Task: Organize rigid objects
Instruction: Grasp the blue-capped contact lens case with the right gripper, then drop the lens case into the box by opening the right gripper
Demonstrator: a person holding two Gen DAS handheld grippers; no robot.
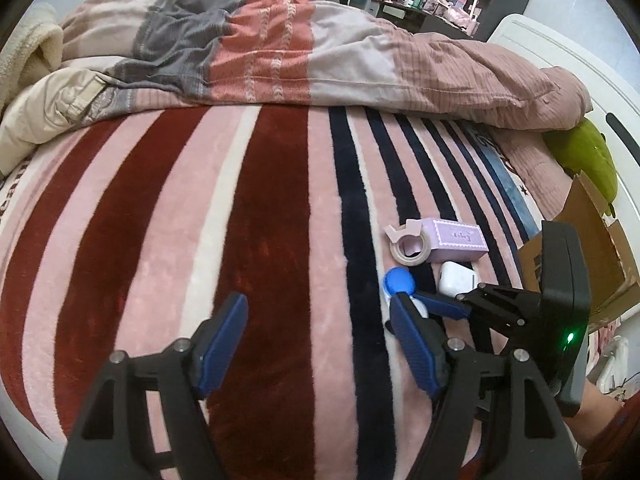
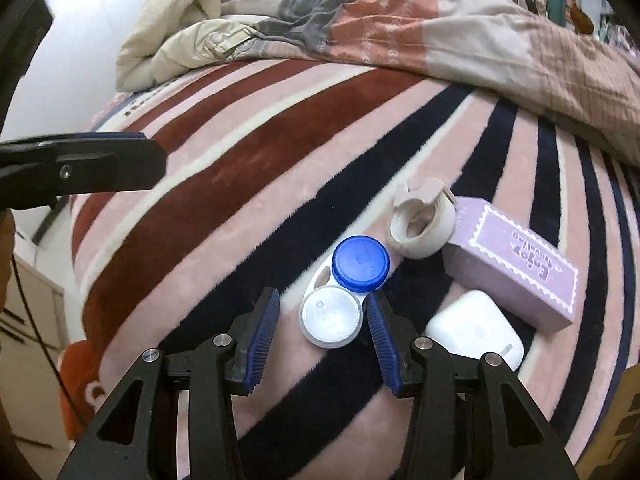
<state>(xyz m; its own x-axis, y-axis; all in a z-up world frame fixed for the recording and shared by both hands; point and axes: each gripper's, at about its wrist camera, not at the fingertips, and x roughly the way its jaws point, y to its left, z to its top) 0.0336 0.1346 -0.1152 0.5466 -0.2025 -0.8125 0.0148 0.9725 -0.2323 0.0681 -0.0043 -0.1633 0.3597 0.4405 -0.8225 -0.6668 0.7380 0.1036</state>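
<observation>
A contact lens case (image 2: 344,292) with one blue cap and one white cap lies on the striped blanket (image 2: 240,184). Beside it are a tape roll (image 2: 422,226), a lilac box (image 2: 516,268) and a white earbud case (image 2: 476,330). My right gripper (image 2: 322,320) is open, its pads on either side of the white cap and not closed on it. In the left wrist view my left gripper (image 1: 318,320) is open and empty over the blanket, left of the blue cap (image 1: 399,280), tape roll (image 1: 412,250), lilac box (image 1: 460,240) and earbud case (image 1: 458,278).
A cardboard box (image 1: 592,248) stands at the bed's right edge, with a green plush (image 1: 588,152) behind it. A bunched quilt (image 1: 280,40) lies across the far side of the bed, and a cream jacket (image 2: 176,36) at the far left.
</observation>
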